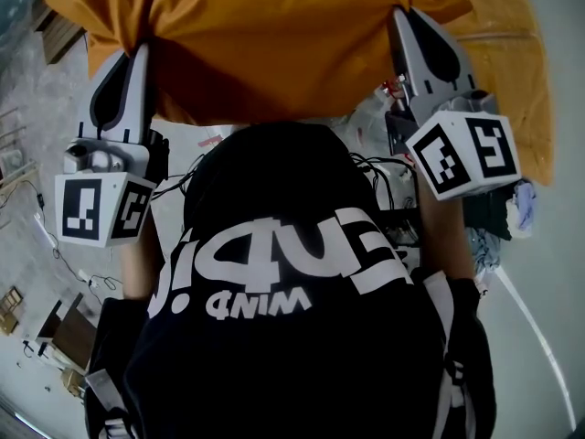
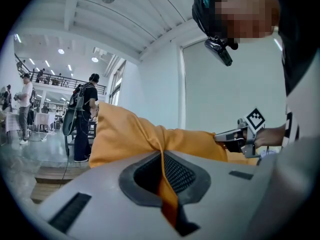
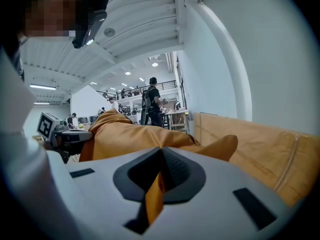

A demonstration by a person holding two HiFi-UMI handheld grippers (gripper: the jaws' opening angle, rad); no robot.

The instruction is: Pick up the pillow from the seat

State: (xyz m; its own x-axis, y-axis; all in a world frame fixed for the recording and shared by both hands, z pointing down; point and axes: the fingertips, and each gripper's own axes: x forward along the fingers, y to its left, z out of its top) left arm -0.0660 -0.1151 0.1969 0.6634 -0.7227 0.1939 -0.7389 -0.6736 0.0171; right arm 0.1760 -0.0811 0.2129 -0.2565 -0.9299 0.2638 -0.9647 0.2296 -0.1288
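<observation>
Pillow (image 1: 274, 35), orange and softly creased, is held up off the floor by two of its edges, spread across the top of the head view. A fold of its fabric is pinched in the left gripper (image 1: 139, 51), whose jaws are closed tight on the cloth; in the left gripper view the orange fold is seen squeezed down through the jaws of that gripper (image 2: 162, 159), with the rest of the pillow (image 2: 140, 139) bulging beyond them. The opposite edge is clamped in the same way by the right gripper (image 1: 400, 15), and in the right gripper view a narrow strip of orange cloth is seen caught between the closed jaws (image 3: 159, 156), with the pillow (image 3: 125, 134) bunched up behind.

To the right of the pillow, an orange upholstered seat (image 1: 526, 71) of the same colour is seen; whether the two touch cannot be told. Below the pillow in the head view, a person's black shirt (image 1: 302, 337) with white lettering fills the middle. Marker cubes (image 1: 96, 207) (image 1: 464, 154) are carried on the grippers on either side, below the pillow's edges. Beyond the pillow's far end in the left gripper view, a standing person (image 2: 85, 114) with a backpack is visible on a pale floor (image 2: 45, 151).
</observation>
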